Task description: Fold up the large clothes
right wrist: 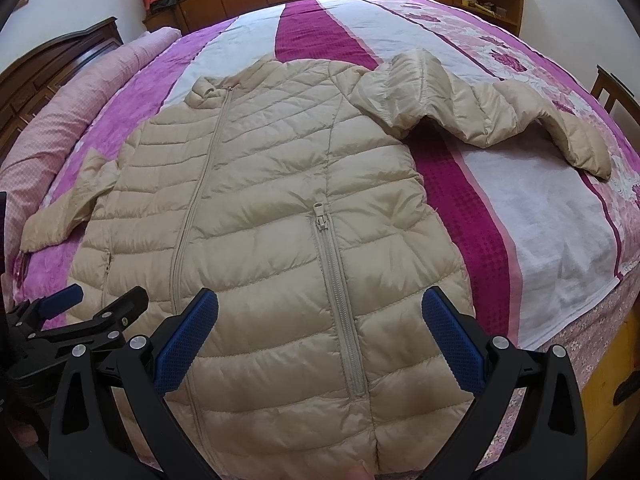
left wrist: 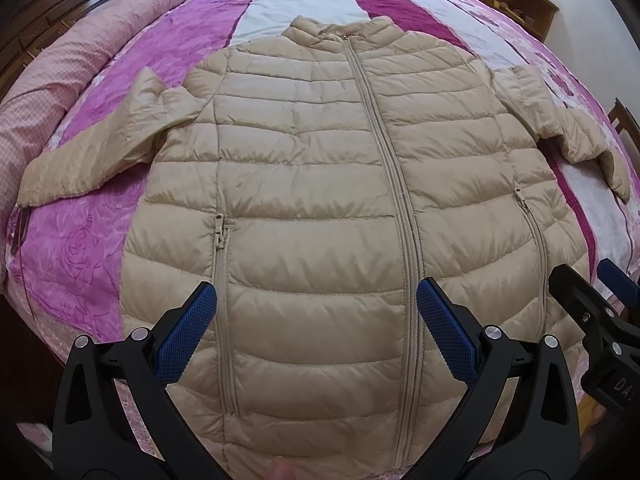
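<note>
On bedspread (left wrist: 100, 240): jacket (left wrist: 320, 200), rolled quilt (left wrist: 60, 80).

My right gripper (right wrist: 320, 336) spread wide, blue pads (right wrist: 452, 344) over lower hem area of beige puffer jacket (right wrist: 256, 216), holding nothing. Jacket front-up on striped bedspread (right wrist: 532, 208), main zipper (right wrist: 200, 184) closed. Pocket zipper (right wrist: 340, 300) sits between my fingers. One sleeve (right wrist: 480, 120) bent outward on bedspread. Left gripper (right wrist: 84, 304) at left edge, fingers apart.

Quilted jacket (left wrist: 320, 184) of slightly glossy beige fabric.
The bedspread (left wrist: 80, 248) is soft matt cloth; gripper pads (left wrist: 188, 340) are dimpled blue rubber on black plastic.
</note>
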{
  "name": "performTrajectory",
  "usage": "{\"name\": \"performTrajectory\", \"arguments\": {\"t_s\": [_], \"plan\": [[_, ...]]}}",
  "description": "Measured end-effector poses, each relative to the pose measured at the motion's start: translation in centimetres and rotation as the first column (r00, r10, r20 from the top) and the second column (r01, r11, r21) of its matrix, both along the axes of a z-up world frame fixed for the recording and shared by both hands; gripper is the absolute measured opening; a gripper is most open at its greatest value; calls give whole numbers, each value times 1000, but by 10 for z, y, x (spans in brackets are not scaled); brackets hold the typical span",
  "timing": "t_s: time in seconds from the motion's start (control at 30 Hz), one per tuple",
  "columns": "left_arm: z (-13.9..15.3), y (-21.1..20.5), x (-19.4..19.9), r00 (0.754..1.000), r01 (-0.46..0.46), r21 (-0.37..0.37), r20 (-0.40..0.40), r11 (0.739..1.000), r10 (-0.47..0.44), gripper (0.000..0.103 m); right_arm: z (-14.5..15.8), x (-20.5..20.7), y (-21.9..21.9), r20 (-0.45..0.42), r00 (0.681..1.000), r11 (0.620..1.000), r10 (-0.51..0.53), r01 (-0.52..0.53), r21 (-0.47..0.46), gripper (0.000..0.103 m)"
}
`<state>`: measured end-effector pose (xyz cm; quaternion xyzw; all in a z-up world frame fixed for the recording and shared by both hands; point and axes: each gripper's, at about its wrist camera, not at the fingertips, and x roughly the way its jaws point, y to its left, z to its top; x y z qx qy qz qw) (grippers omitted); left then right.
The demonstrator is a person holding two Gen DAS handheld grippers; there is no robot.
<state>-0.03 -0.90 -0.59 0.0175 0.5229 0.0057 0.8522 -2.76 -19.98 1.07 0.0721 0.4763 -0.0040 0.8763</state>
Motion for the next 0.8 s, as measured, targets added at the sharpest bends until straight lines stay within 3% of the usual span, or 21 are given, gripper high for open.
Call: {"name": "performTrajectory", "arguments": {"t_s": [0.8], "plan": [[9, 12, -4, 1000, -27, -7, -10, 1000, 27, 99, 3, -6, 5, 5, 999, 999, 32, -33, 33, 98]]}}
